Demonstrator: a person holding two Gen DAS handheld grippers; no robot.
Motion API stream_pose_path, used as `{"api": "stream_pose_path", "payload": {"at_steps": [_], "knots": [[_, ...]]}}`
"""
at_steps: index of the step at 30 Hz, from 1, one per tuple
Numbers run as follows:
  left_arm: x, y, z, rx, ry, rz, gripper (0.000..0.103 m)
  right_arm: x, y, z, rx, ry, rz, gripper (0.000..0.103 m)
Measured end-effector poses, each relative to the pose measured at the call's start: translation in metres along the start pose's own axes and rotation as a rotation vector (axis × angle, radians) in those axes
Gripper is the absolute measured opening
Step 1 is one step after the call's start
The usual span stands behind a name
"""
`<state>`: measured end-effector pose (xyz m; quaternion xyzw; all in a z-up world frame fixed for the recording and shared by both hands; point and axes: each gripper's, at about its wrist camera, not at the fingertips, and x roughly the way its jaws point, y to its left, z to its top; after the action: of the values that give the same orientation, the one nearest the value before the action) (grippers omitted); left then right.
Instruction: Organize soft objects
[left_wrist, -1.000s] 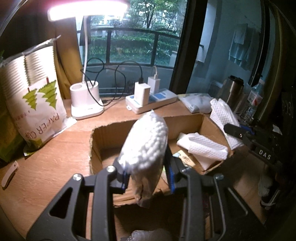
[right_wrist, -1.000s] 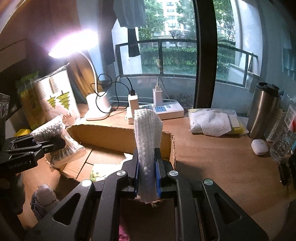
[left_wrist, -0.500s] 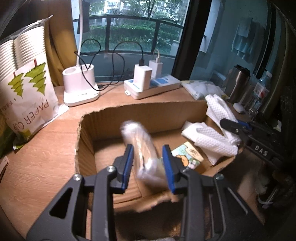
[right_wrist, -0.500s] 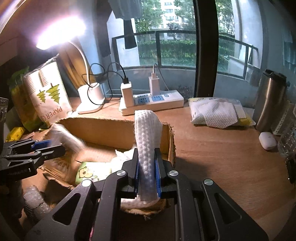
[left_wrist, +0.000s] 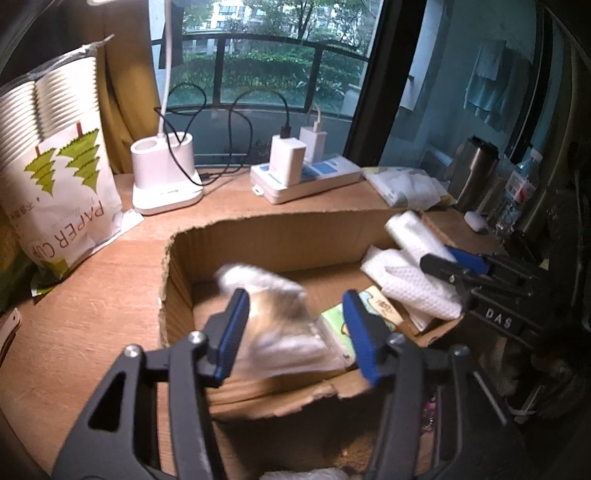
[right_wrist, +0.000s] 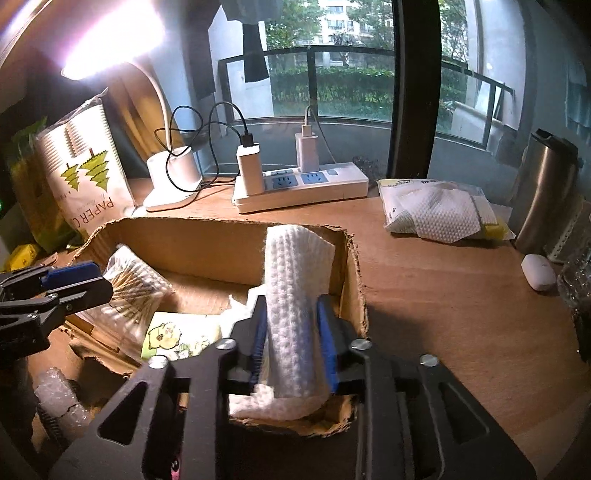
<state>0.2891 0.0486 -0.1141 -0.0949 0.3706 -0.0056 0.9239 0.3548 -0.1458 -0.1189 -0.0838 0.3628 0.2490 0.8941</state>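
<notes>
A torn cardboard box (left_wrist: 266, 236) (right_wrist: 184, 232) sits on the wooden desk. My left gripper (left_wrist: 295, 332) is open over its near left part. A clear bag of cotton swabs (left_wrist: 280, 321) (right_wrist: 136, 284) lies blurred between the jaws, inside the box, free of the pads. My right gripper (right_wrist: 293, 343) is over the box's right end with its jaws slightly parted around a white textured cloth (right_wrist: 295, 295) (left_wrist: 410, 236). More white cloth (left_wrist: 417, 291) and a small cartoon packet (right_wrist: 173, 338) lie in the box.
A paper-cup bag (left_wrist: 55, 177), a white lamp base (left_wrist: 166, 173) and a power strip (right_wrist: 303, 188) stand behind the box. A tissue pack (right_wrist: 439, 210), a steel flask (right_wrist: 546, 188) and a white earbud case (right_wrist: 537, 271) are to the right. Bubble wrap (right_wrist: 59, 402) lies near left.
My left gripper lowered into the box, opened wide and let go of the cotton swab bag. My right gripper lowered the white cloth over the box's right end and its jaws widened.
</notes>
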Motion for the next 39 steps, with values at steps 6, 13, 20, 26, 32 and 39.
{"api": "stream_pose_path", "payload": {"at_steps": [6, 13, 20, 26, 32, 39], "knots": [[-0.011, 0.000, 0.001, -0.005, -0.021, 0.009, 0.056, -0.011, 0.002, -0.001, 0.006, -0.011, -0.009, 0.043], [-0.026, 0.001, 0.000, -0.018, -0.047, 0.010, 0.064, -0.025, 0.006, -0.002, 0.008, -0.027, -0.017, 0.044], [-0.037, -0.001, -0.005, -0.017, -0.061, 0.008, 0.065, -0.040, 0.017, -0.005, 0.002, -0.046, -0.007, 0.045], [-0.049, -0.002, -0.011, -0.018, -0.072, 0.009, 0.065, -0.053, 0.031, -0.008, -0.013, -0.061, 0.012, 0.045], [-0.059, -0.001, -0.019, -0.017, -0.079, 0.012, 0.066, -0.063, 0.042, -0.013, -0.027, -0.067, 0.023, 0.045], [-0.069, 0.006, -0.030, -0.029, -0.079, 0.014, 0.072, -0.072, 0.055, -0.022, -0.038, -0.068, 0.028, 0.045]]}}
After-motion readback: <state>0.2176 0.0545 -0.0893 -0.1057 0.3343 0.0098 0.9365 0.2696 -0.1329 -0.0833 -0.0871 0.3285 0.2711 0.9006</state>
